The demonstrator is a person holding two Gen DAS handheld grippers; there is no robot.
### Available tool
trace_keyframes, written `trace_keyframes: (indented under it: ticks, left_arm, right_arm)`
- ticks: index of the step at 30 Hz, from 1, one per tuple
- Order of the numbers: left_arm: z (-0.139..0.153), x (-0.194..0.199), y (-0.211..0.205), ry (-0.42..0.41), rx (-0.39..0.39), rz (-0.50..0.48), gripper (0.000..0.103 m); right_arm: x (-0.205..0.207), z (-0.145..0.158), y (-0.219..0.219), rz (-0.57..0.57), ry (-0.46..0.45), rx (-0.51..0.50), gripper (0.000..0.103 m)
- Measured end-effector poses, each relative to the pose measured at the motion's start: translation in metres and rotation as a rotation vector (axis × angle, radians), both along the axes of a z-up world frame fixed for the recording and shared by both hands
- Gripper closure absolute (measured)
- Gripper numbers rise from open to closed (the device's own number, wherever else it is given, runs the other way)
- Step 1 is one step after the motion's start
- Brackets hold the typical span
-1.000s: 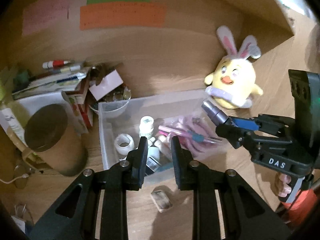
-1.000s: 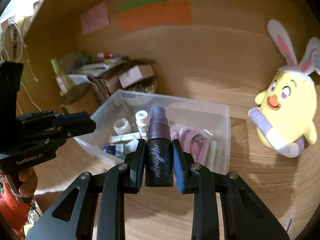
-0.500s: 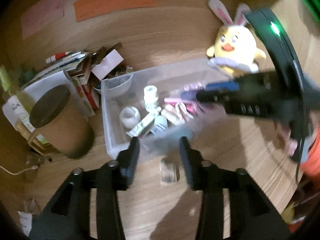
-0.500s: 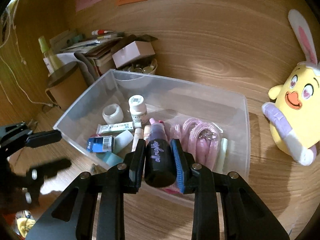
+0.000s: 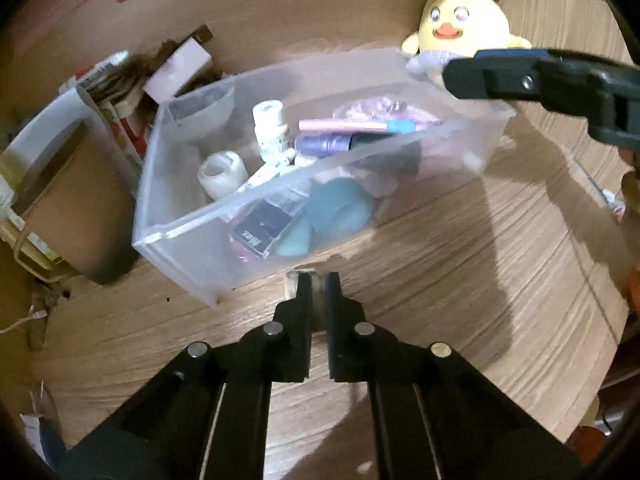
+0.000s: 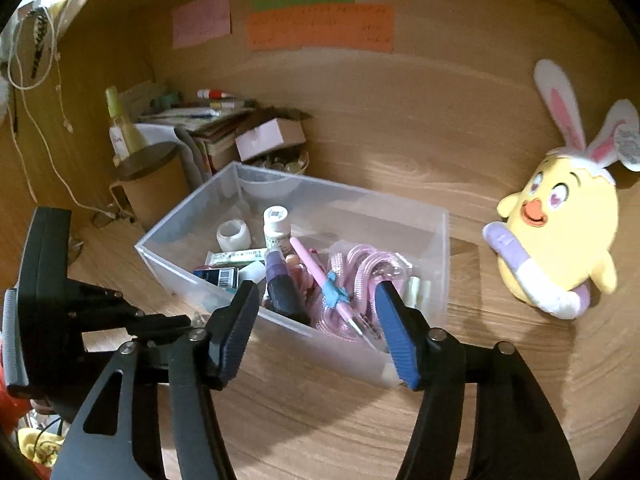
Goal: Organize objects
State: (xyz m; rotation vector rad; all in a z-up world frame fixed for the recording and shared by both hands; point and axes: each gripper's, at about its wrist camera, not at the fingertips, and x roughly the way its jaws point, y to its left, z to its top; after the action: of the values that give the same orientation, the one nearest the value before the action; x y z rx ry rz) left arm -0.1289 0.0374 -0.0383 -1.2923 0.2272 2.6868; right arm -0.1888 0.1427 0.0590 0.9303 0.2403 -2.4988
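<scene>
A clear plastic bin [image 6: 438,248] stands on the wooden desk and holds several small items. The purple spray bottle [image 6: 282,286] lies inside it, also visible in the left wrist view [image 5: 340,142]. My right gripper [image 6: 316,328] is open and empty just in front of the bin. My left gripper [image 5: 318,294] is low on the desk in front of the bin [image 5: 180,240], closed on a small clear glass item [image 5: 316,280] between its fingers. The left gripper also shows in the right wrist view [image 6: 168,322].
A yellow bunny-eared plush [image 6: 560,236] sits right of the bin. A brown paper cup [image 6: 154,184], boxes, papers and a bottle [image 6: 118,128] crowd the back left corner. Coloured notes [image 6: 320,26] hang on the back wall.
My right gripper opened and let the purple bottle drop into the bin, then drew back. My left gripper went down to the desk and closed on the small glass item.
</scene>
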Motion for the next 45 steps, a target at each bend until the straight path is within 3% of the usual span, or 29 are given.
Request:
trace_keyframes:
  ticks: [7,8,10,12,16,18,19,20,23,26,31,37,45]
  left_arm:
    - [0.036,0.017,0.000,0.099,0.007,-0.032,0.097]
    - [0.034,0.016,0.001,0.092,-0.002,-0.037,0.093]
    - [0.023,0.009,0.000,0.050,-0.019,-0.031,0.073]
    - [0.009,0.004,-0.001,0.011,-0.030,-0.019,0.064]
    - [-0.016,-0.006,-0.002,-0.066,-0.038,-0.003,0.064]
    - [-0.018,-0.010,-0.003,-0.058,-0.029,0.003,0.065]
    - [-0.017,-0.011,-0.004,-0.061,-0.020,0.005,0.075]
    - [-0.016,-0.013,-0.005,-0.062,-0.014,0.009,0.080]
    - [-0.010,-0.011,-0.006,-0.052,0.014,0.003,0.080]
    - [0.002,0.000,-0.004,-0.015,0.028,-0.008,0.080]
    - [0.046,0.019,-0.001,0.099,0.075,-0.022,0.080]
    - [0.084,0.004,-0.011,0.192,0.110,0.031,0.080]
    - [0.058,-0.035,-0.015,0.127,0.106,0.067,0.080]
  right_arm:
    - [0.016,0.016,0.011,-0.019,0.061,-0.054,0.033]
    - [0.018,0.017,0.013,-0.019,0.065,-0.061,0.033]
    - [0.022,0.019,0.016,-0.017,0.068,-0.076,0.031]
    - [0.027,0.020,0.019,-0.012,0.068,-0.089,0.024]
    - [0.036,0.017,0.022,-0.009,0.073,-0.088,0.022]
    - [0.039,0.015,0.023,-0.007,0.072,-0.090,0.022]
    - [0.039,0.015,0.023,-0.005,0.069,-0.092,0.022]
    - [0.040,0.013,0.023,-0.004,0.065,-0.095,0.022]
    - [0.042,0.010,0.023,-0.003,0.060,-0.100,0.022]
    - [0.043,0.008,0.023,-0.002,0.059,-0.102,0.022]
    - [0.042,0.006,0.023,-0.006,0.055,-0.108,0.022]
    - [0.042,0.001,0.022,-0.017,0.043,-0.128,0.022]
    - [0.046,-0.004,0.021,-0.024,0.033,-0.150,0.022]
